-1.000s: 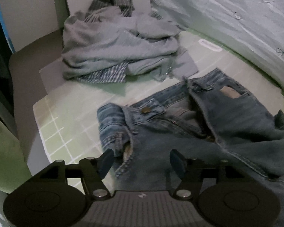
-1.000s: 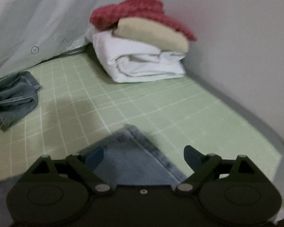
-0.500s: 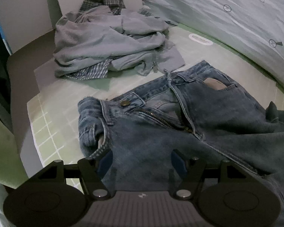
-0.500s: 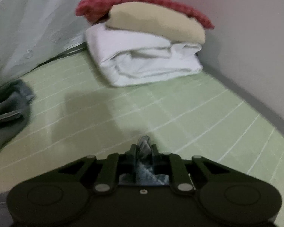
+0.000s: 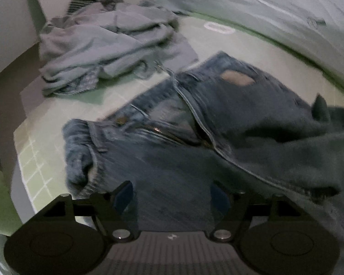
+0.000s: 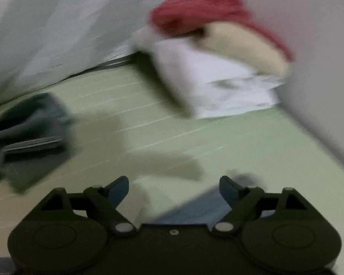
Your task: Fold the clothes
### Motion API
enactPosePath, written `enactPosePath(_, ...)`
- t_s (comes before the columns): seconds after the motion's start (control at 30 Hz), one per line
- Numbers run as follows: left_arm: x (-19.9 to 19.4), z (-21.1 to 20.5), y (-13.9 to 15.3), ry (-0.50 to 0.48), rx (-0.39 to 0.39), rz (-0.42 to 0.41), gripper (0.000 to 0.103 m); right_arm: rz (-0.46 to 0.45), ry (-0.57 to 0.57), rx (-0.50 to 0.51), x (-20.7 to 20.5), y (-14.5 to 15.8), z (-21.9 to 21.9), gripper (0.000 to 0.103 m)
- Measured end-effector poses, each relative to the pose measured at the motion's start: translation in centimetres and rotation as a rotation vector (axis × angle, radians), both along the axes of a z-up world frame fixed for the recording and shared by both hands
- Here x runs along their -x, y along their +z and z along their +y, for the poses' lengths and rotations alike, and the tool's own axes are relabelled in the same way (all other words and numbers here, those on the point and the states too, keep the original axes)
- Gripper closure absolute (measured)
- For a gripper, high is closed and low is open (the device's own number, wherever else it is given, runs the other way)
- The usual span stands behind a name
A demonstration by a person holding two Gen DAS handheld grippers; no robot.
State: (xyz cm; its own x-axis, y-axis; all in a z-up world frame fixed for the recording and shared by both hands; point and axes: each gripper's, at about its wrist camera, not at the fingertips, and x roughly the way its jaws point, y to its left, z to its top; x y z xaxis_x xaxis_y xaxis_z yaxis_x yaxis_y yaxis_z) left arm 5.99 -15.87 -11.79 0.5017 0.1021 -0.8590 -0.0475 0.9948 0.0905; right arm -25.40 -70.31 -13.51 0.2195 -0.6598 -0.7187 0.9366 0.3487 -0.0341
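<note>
Jeans [image 5: 229,123] lie spread out on the green checked bed [image 6: 217,142], not folded yet. Both grippers — left gripper [image 5: 172,194] over the denim, right gripper [image 6: 174,188] above a leg end — have their jaws spread, holding nothing. Folded stack [image 6: 220,68] looks done; rumpled grey pile [image 5: 107,43] waits.

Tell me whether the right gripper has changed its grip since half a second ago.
Yes. The right gripper was shut on the jeans hem; now it is open, the hem lying on the green sheet below it.
</note>
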Motion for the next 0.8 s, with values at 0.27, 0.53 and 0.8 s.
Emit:
enactPosePath(0.27,0.0,-2.2,-2.0,-0.068,-0.095,0.044,0.016,-0.187,0.089,-0.152,-7.3,-1.0,1.2,0.013)
enactPosePath(0.53,-0.2,-1.7,-2.5,-0.016,-0.106,0.042,0.0,-0.121,0.155,-0.131,-13.3,-2.1,1.8,0.006)
enactPosePath(0.8,-0.3,-2.0,-2.5,-0.016,-0.107,0.031,0.0,-0.148,0.127,-0.122,-14.5,-2.5,0.4,0.0)
